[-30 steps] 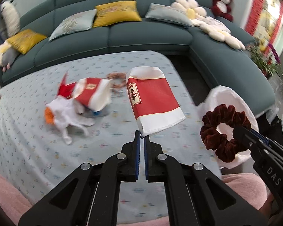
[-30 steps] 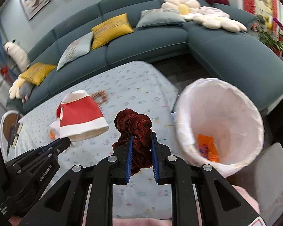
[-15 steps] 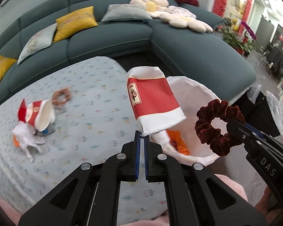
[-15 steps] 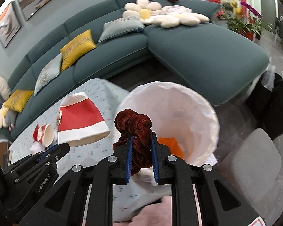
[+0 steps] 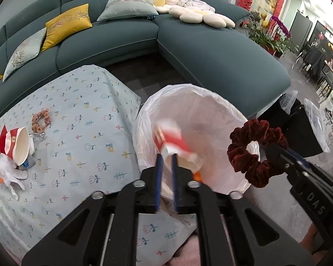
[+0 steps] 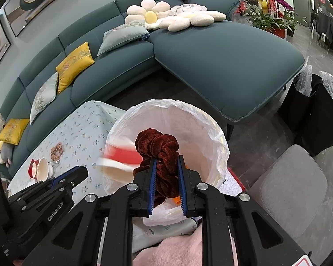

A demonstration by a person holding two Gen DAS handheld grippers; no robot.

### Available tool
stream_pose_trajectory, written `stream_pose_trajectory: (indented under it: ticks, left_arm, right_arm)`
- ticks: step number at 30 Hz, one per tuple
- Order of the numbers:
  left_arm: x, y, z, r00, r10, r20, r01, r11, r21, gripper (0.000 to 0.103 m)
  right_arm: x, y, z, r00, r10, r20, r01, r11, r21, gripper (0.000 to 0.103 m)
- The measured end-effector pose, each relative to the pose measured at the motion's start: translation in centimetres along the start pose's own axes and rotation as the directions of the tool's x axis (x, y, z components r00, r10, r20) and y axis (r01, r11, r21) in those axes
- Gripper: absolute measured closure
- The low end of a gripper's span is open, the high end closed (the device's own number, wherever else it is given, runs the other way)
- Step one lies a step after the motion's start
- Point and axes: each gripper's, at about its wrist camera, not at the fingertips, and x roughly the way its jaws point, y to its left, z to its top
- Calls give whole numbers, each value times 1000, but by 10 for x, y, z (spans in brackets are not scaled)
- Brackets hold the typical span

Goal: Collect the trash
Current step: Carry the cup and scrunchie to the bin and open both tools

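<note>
Over the white-lined bin [image 5: 211,102], the jaws of my left gripper [image 5: 166,157] are opening. The red and white paper cup [image 5: 173,141] is a blur just above the fingertips, loose and tipping into the bin. It also shows as a blurred cup [image 6: 122,155] in the right wrist view, inside the bin's rim [image 6: 188,110]. A dark red velvet scrunchie [image 6: 157,146] is pinched in my right gripper [image 6: 166,161], which hangs over the bin. From the left wrist view this scrunchie [image 5: 255,153] hangs at the bin's right edge. Orange trash lies at the bottom.
On the flowered tablecloth [image 5: 77,133] lie a second red and white cup [image 5: 15,141], crumpled white tissue [image 5: 8,173] and a brown scrunchie [image 5: 40,123]. A teal sofa [image 5: 211,44] curves behind. Right of the bin are a black bag [image 6: 317,115] and a grey stool [image 6: 288,188].
Both grippers swung right, from above the table to above the bin. The left jaws parted and the cup slipped free, now blurred. The right gripper kept its hold on the scrunchie.
</note>
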Motion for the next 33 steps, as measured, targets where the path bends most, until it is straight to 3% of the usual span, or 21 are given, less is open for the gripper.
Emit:
stream_pose_trajectory:
  ticks: [2,13,15,29,33]
  left_arm:
    - [-4,1,0,1000,14,17,-14,1000,-4,64]
    - [-11,23,-6,998,57,11,-56,998,-40,56]
    - [-12,27,-7,997,72,10,-72,996,-44,44]
    - [-32,70,-13,994,105,32,-100,986,-135,41]
    - [-37,86,-17,992,118,34,-111,980,-164,41]
  right_arm:
    - [1,1,1,1000,2,0,-2,1000,-2,84]
    - [7,15,4,1000,4,-1,-4,999,-37,80]
    - [7,19,3,1000,4,-2,-4,999,-43,80]
    - [0,57,8,1000,9,14,-7,993,-117,75]
    - [-2,72,3,1000,12,11,-10,990,-143,69]
